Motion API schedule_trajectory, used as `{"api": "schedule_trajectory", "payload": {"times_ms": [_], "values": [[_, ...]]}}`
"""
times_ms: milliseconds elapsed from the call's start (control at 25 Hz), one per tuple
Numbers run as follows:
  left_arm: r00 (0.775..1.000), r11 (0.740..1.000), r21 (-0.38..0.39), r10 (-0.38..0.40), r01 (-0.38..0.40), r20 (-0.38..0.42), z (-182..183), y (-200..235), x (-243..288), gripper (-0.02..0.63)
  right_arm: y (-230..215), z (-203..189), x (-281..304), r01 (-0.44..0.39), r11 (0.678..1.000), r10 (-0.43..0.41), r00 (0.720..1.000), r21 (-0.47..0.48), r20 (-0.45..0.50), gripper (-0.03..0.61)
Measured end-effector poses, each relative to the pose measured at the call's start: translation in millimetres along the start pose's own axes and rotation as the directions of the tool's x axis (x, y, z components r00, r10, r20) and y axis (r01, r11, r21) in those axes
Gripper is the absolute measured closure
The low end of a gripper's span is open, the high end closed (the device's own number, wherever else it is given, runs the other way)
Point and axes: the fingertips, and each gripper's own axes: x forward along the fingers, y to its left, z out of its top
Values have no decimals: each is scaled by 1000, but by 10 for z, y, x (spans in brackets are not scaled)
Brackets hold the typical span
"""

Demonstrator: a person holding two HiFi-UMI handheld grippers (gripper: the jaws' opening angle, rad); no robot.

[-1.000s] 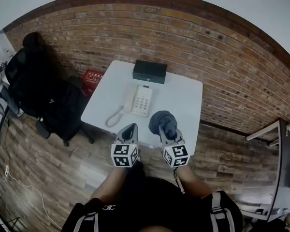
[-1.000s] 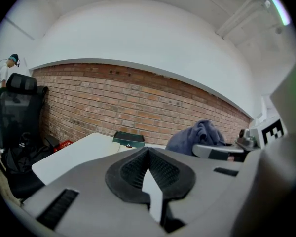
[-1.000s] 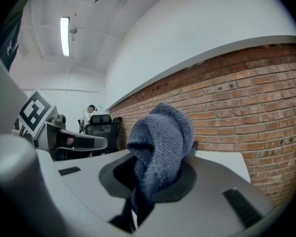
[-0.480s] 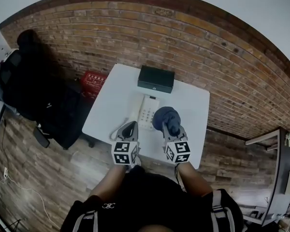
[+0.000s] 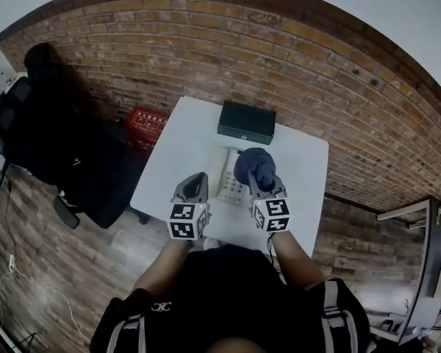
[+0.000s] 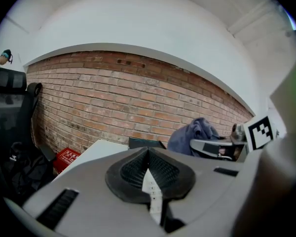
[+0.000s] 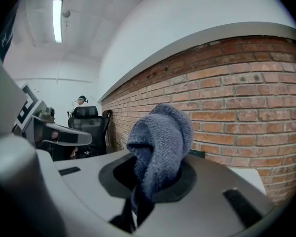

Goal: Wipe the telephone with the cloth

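**Cloth (image 7: 160, 137) poised over telephone (image 5: 229, 186)**

Right tool (image 5: 257, 184) pinches the cloth by a fold: soft, light, bunched, likely to flop. Left tool (image 6: 149, 174) is closed and empty. The telephone sits mid-desk (image 5: 301, 164), partly under the cloth. It looks like light plastic that probably slides, so it is best steadied by its body, not the handset.

The right gripper (image 5: 259, 184) has carried the cloth (image 5: 251, 165) forward from the counter's (image 5: 192, 123) near edge to over the telephone (image 5: 226, 178).
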Motion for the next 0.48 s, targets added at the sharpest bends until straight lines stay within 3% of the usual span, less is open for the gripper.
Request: {"api": "schedule_trajectory", "payload": {"times_ms": [240,480], "values": [[998,998,-21,57,-56,38,68,208,-45,618,-28,-170,510,-91,988,76,989,-125,-127,540],[994,995,-37,91,-88,68,146,355,31,618,-62,-386,1115,-182,937,105,961,-298,-257,540]]}}
